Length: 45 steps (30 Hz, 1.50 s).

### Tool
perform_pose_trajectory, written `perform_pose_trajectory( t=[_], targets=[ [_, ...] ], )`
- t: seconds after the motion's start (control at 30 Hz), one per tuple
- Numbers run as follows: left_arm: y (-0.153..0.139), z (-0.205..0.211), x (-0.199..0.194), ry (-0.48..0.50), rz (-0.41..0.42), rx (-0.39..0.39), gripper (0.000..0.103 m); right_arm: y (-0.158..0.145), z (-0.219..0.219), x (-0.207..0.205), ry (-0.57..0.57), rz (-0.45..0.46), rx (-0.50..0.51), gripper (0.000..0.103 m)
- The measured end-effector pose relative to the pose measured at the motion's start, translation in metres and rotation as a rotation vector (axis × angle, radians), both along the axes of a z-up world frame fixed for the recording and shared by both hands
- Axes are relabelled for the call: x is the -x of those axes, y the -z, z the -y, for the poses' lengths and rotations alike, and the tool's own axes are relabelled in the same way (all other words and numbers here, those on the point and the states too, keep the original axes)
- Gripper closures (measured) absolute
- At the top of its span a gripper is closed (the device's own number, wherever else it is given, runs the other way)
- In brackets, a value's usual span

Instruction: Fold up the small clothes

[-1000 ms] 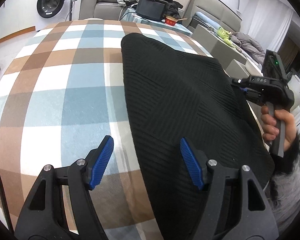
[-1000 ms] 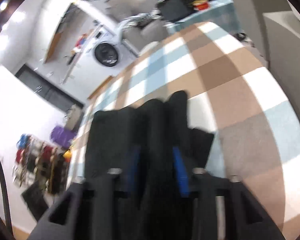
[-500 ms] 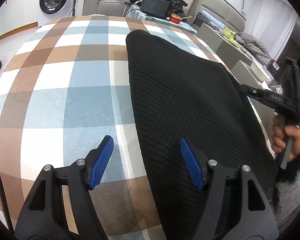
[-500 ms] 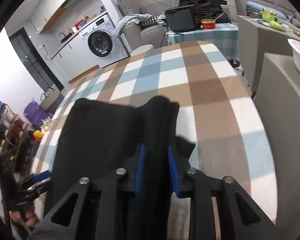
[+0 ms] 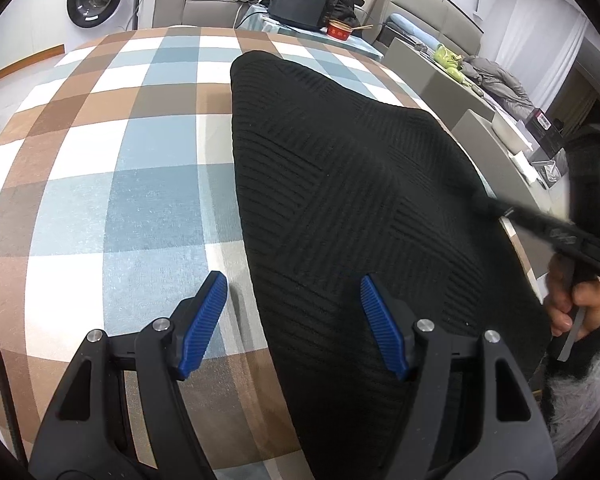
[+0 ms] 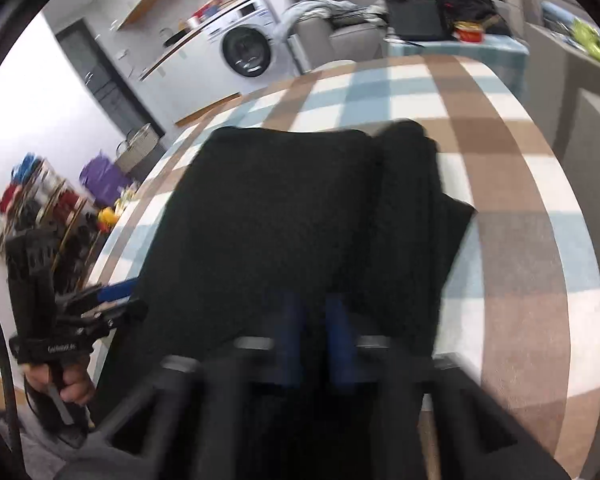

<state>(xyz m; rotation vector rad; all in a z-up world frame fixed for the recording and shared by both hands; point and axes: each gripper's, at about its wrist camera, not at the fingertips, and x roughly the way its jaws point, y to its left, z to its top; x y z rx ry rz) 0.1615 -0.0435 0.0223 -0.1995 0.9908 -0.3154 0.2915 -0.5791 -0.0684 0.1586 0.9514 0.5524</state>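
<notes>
Item: black ribbed knit garment (image 5: 340, 200), flat on my checked blue-and-brown cloth (image 5: 120, 160). Right gripper (image 6: 314, 336) pinches its near edge for folding; left gripper (image 5: 294, 320) spread, straddling its side edge, ready.

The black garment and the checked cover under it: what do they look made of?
Black garment: seemingly a knit, matte, with ribbed rows meeting at angles. Checked cover: probably a short-pile fleece or plush, soft and faintly sheeny, with a fuzzy nap showing in the blue squares.
</notes>
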Motion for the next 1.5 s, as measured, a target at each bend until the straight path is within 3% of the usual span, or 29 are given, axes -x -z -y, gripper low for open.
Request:
perform_pose_trajectory(
  t=[0.07,0.13,0.23,0.3,0.4,0.5,0.6,0.67,0.7,0.73,0.83,0.9,1.0,1.07,1.13,1.33,1.5],
  targets=[
    [-0.004,0.002,0.002,0.012,0.012,-0.011,0.036,-0.023,-0.004,0.016,-0.007,0.138,0.003,0.096],
    [-0.006,0.005,0.003,0.032,0.027,-0.031,0.033,-0.033,-0.005,0.024,0.024,0.184,0.063,0.096],
    [-0.004,0.011,0.003,0.056,0.03,-0.04,0.032,-0.011,-0.009,0.019,0.058,0.121,0.212,0.095],
    [-0.002,0.013,0.004,0.058,0.021,-0.052,0.032,0.006,-0.011,0.014,0.048,0.059,0.237,0.093],
    [-0.002,0.011,0.009,0.057,0.021,-0.047,0.032,0.002,-0.002,0.02,0.038,0.037,0.174,0.079],
    [-0.002,0.007,0.015,0.056,0.021,-0.047,0.032,0.001,0.019,0.034,0.025,-0.042,0.035,0.061],
    [-0.001,0.006,0.022,0.058,0.021,-0.046,0.032,0.002,0.025,0.053,0.034,-0.055,-0.019,0.061],
    [0.0,0.007,0.027,0.064,0.025,-0.044,0.032,0.002,0.016,0.064,0.036,-0.026,0.018,0.062],
    [0.0,0.008,0.03,0.07,0.027,-0.045,0.032,0.001,0.011,0.069,0.034,0.003,0.055,0.069],
    [0.001,0.01,0.032,0.08,0.03,-0.052,0.032,-0.001,0.006,0.073,0.039,0.038,0.09,0.087],
    [0.0,0.011,0.042,0.088,0.043,-0.074,0.032,-0.005,-0.003,0.082,0.036,0.105,0.137,0.094],
    [-0.003,0.008,0.051,0.091,0.048,-0.062,0.032,-0.023,0.005,0.097,0.069,0.173,0.07,0.094],
    [-0.008,0.004,0.068,0.103,0.054,-0.056,0.032,-0.033,0.017,0.108,0.135,0.198,0.062,0.093],
    [-0.01,0.004,0.08,0.121,0.061,-0.054,0.032,-0.021,0.023,0.105,0.146,0.12,0.083,0.088],
    [-0.01,0.005,0.091,0.134,0.065,-0.057,0.032,-0.007,0.03,0.105,0.143,0.01,0.036,0.086],
    [0.0,0.008,0.117,0.159,0.052,-0.063,0.032,-0.001,0.049,0.136,0.109,-0.002,-0.146,0.074],
    [0.002,0.009,0.129,0.166,0.079,-0.105,0.027,-0.013,0.057,0.15,0.113,0.02,-0.183,0.061]
  ],
)
